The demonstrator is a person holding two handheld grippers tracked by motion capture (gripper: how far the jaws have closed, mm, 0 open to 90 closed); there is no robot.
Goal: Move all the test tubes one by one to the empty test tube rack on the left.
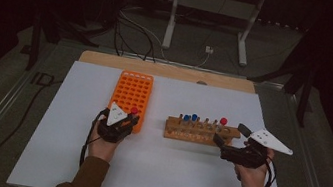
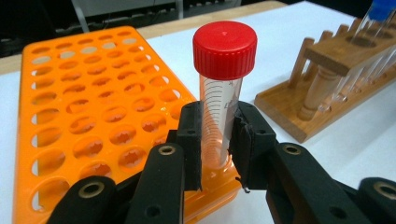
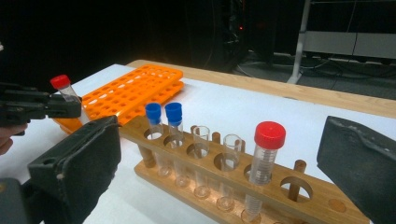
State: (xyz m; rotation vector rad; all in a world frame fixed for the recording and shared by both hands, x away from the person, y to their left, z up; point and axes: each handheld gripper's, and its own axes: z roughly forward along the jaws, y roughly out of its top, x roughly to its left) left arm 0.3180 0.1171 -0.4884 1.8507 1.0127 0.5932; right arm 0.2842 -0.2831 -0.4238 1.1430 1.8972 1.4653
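Red-capped tube (image 2: 223,93) stands clamped (upright) between left gripper (image 2: 215,135) jaws.

The place reads as a laboratory set up for recorded bench trials. A white-topped bench (image 1: 152,172) carries an orange plastic tube rack with many round holes (image 1: 130,93) and a wooden test-tube rack on turned posts (image 1: 198,133) that holds clear tubes with blue caps (image 3: 163,113) and a red-capped graduated tube (image 3: 266,158). Around the bench the room is dark, with loose cables on the grey floor (image 1: 133,32), a white metal stand frame (image 1: 208,9) and black tripod legs (image 1: 303,80).
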